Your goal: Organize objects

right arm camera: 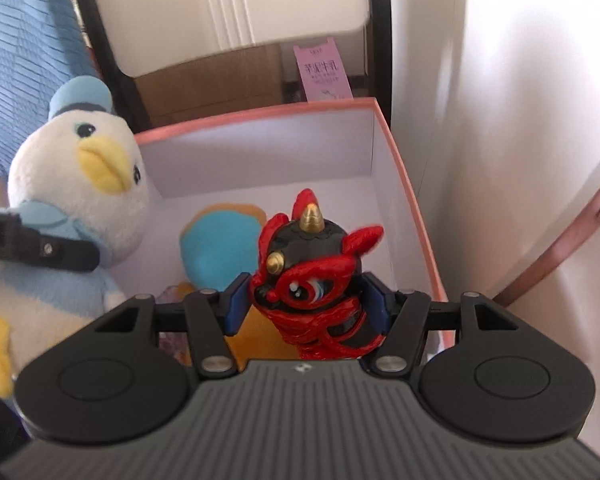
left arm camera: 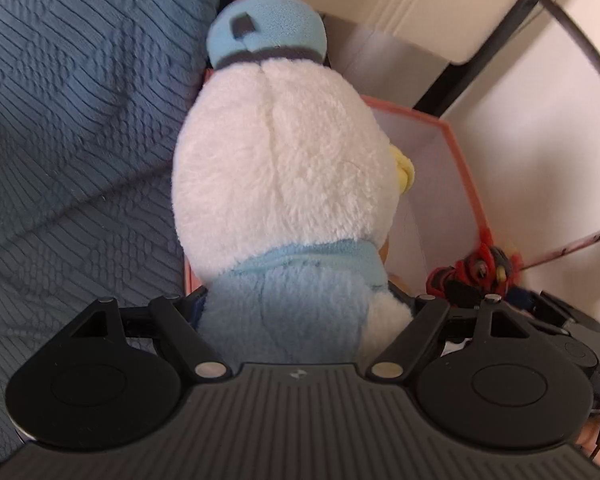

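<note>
**Two toys poised over the pink box**

Pale walls and a dark chair frame back the pink-rimmed box (right arm camera: 404, 184), which lies straight ahead of my right claw (right arm camera: 306, 306). That claw is clenched on the red-and-black dragon figure (right arm camera: 314, 276), held upright above the box floor — ready, I judge, to be lowered in. My left claw (left arm camera: 306, 312) grasps the plush duck (left arm camera: 284, 184) by its blue body at the box's left edge. A blue-and-orange plush (right arm camera: 220, 248) already inside, just ahead of the dragon, crowds the landing spot — the blue quilt (left arm camera: 80, 120) lies left.
</note>
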The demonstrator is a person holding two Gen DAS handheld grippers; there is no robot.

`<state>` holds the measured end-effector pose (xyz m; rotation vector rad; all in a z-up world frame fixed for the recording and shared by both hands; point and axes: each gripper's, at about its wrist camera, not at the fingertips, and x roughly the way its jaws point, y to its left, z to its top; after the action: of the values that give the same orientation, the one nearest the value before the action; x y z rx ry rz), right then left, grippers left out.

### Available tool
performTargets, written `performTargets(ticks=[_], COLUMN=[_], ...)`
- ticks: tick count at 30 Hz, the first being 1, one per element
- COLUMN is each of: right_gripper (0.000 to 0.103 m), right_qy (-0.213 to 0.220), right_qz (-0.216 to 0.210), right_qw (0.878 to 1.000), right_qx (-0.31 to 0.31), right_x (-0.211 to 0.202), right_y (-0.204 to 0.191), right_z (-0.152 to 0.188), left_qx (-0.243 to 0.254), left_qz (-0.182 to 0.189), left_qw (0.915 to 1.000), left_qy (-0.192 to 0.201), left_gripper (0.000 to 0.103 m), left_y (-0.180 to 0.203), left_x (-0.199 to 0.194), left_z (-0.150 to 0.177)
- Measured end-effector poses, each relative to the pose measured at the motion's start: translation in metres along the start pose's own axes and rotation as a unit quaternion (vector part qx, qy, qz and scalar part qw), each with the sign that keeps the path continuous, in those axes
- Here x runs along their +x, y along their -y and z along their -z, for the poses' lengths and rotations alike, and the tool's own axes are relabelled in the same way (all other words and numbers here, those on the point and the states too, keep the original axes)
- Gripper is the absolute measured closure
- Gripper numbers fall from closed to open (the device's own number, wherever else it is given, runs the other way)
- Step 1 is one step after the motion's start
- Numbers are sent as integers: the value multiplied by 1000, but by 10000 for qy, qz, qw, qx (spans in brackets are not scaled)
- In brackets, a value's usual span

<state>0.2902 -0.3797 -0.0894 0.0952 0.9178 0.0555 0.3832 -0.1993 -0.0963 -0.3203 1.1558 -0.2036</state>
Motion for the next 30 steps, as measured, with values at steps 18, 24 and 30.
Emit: performTargets(ticks=[18, 24, 30], right_gripper=[43, 42, 42], right_qy=[602, 1125, 1057], right_qz=[-209, -171, -499], right_qw=[9979, 9933, 9931], right_qx=[86, -176, -45], right_x=[-76, -143, -182], right_y=[-10, -32, -47], right_z=[-38, -42, -29], left_qx=[503, 238, 318], left_qz=[279, 462, 482], left_qw=[9978, 9966, 9926], left_qy=[337, 635, 1064], left_gripper=[14, 13, 13], left_y=[13, -6, -19], left_x=[-85, -147, -205], left_z=[5, 16, 43])
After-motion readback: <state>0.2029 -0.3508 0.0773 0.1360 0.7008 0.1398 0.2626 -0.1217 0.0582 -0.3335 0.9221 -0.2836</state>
